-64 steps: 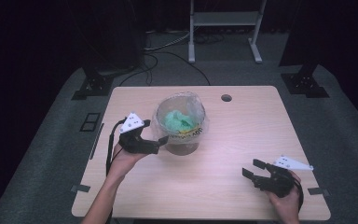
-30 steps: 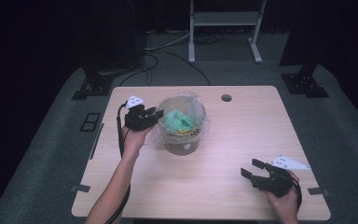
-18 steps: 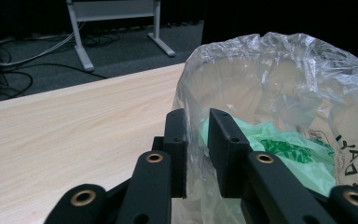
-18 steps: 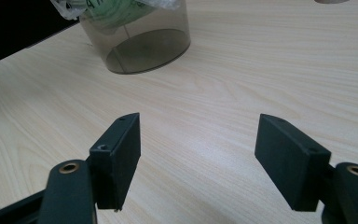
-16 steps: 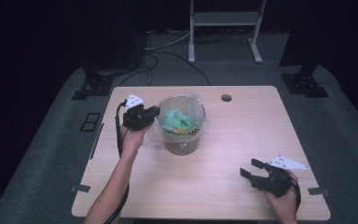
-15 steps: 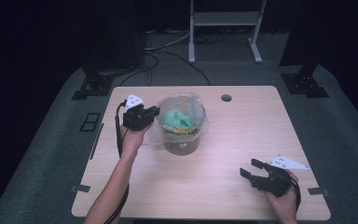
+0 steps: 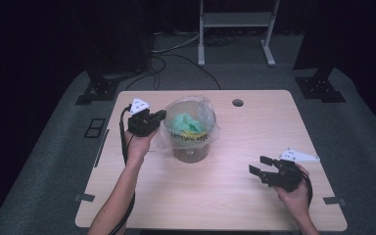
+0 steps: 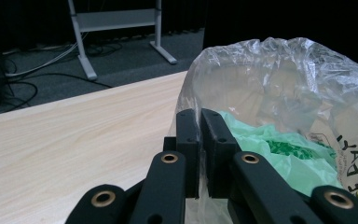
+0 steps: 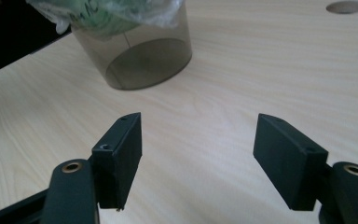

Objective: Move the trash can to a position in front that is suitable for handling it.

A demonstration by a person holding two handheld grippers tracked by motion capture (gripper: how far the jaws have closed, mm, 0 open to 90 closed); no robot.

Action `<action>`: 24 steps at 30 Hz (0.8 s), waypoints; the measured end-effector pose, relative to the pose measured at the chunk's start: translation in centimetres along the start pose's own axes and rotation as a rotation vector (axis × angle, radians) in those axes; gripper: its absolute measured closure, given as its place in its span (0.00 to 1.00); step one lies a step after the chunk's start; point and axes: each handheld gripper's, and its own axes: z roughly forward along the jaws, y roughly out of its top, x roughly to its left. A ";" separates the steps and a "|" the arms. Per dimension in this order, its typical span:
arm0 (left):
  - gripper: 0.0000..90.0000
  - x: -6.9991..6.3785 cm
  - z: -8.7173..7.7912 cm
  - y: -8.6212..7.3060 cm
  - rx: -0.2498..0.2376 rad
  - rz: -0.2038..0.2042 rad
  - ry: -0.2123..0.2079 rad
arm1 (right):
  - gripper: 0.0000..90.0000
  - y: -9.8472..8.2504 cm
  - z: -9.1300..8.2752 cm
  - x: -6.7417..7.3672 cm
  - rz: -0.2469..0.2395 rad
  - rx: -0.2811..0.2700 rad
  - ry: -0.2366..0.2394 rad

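Dim room, evenly lit tabletop

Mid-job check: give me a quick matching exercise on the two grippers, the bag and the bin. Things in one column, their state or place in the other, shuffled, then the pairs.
Things:
1. left gripper
2. right gripper
3. clear plastic bag
4. grey see-through bin

States or places:
A. lines the bin and holds green crumpled waste
B. jaws wide apart over bare table, nothing between them
C. stands upright on the table under the bag
D. jaws pinched together at the bag's rim

Pairs: 1-D, 2-B, 3-A, 4-C
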 end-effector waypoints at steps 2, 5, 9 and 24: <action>0.97 0.0 0.0 0.1 -0.004 0.001 -0.004 | 0.35 1.4 0.4 -0.1 -0.007 0.004 0.015; 0.97 0.0 0.0 0.2 -0.003 0.001 -0.010 | 0.35 3.4 1.4 -0.3 -0.030 0.018 0.026; 0.97 0.0 -0.1 0.4 -0.006 0.000 -0.016 | 0.35 5.3 2.3 -0.4 -0.035 0.023 0.041; 0.97 -0.1 -0.5 1.1 -0.029 -0.005 -0.052 | 0.33 15.0 6.1 1.5 -0.010 -0.009 0.120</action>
